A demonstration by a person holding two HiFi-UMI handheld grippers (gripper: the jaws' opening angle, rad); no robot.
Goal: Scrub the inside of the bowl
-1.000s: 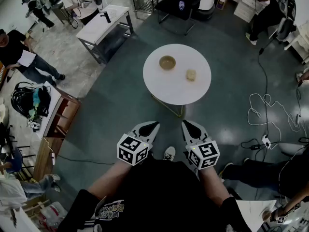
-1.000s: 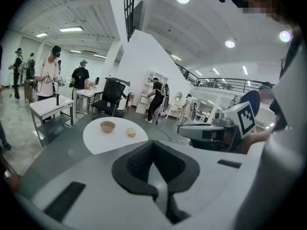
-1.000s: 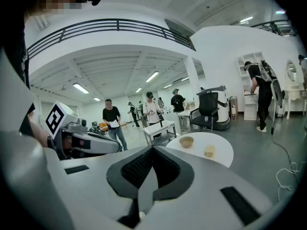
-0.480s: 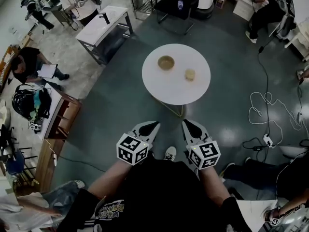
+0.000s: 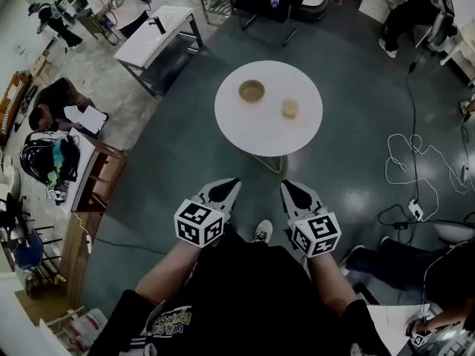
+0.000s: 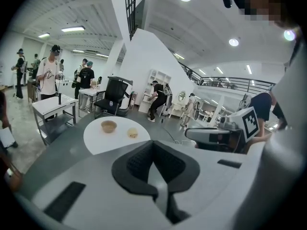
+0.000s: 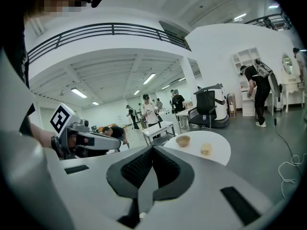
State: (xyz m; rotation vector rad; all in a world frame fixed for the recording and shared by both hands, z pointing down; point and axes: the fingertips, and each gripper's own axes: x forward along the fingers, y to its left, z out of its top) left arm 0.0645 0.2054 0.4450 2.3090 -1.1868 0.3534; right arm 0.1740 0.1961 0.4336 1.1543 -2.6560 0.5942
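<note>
While head view shows shoe (image 5: 260, 233), gripper views ceilings (image 6: 201, 18).

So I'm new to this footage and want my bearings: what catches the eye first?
The round white table stands alone mid-floor in the head view. It bears a tan bowl and, apart to the bowl's right, a small pale lump. Nearer the person, the left tool and right tool are held side by side, both shut and empty, well short of the table.

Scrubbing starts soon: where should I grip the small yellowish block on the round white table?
Probably pinch the small yellowish block across its sides, from above, with the right claw: it lies low, apart from the tan bowl, on that side.
</note>
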